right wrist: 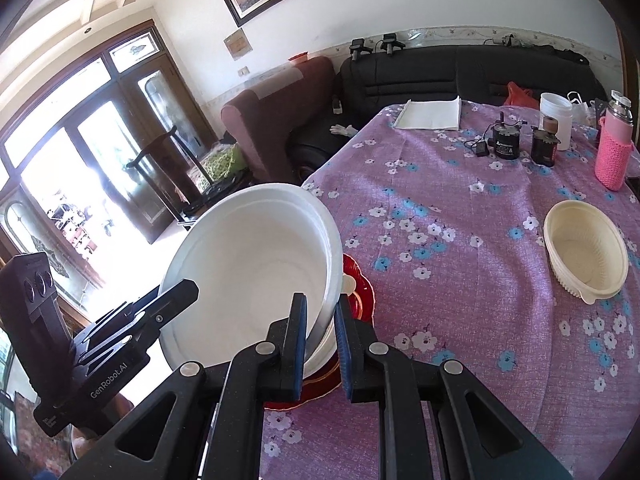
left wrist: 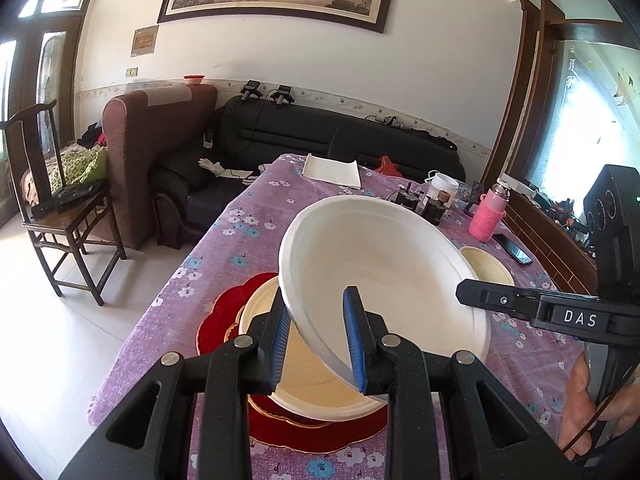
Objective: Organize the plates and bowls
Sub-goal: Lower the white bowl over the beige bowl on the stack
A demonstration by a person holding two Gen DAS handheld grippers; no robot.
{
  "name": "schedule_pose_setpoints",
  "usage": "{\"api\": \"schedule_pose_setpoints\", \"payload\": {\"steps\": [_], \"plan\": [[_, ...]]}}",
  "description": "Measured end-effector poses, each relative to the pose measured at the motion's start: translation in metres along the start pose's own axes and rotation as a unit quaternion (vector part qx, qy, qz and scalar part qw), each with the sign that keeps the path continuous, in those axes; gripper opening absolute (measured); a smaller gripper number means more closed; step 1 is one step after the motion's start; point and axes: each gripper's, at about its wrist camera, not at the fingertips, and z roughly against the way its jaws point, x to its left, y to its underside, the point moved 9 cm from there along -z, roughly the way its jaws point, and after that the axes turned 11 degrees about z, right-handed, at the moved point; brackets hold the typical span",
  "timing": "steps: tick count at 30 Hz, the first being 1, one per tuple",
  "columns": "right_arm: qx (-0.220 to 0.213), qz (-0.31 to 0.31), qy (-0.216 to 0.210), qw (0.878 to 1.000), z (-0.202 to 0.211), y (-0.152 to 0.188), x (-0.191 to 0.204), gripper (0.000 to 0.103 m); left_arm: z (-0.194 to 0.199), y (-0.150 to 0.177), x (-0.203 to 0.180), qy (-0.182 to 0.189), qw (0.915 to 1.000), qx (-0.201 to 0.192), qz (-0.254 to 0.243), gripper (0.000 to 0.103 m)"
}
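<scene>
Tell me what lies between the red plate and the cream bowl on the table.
In the right wrist view, only bare flowered tablecloth lies between the red plate and the cream bowl; nothing stands on that stretch.

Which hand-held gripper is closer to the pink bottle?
Right. The right hand-held gripper pinches the white bowl's rim on the side toward the pink bottle; the left hand-held gripper grips the rim farther from it.
</scene>
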Motion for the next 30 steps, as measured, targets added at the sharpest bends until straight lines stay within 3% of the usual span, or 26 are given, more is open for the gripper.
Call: {"api": "schedule_pose_setpoints", "payload": {"steps": [30], "plan": [[0.054, -0.003, -0.001, 0.999, -0.049, 0.020, 0.007, 0.017, -0.021, 0.017, 0.033, -0.015, 0.9990, 0.031, 0.030, 0.024]]}}
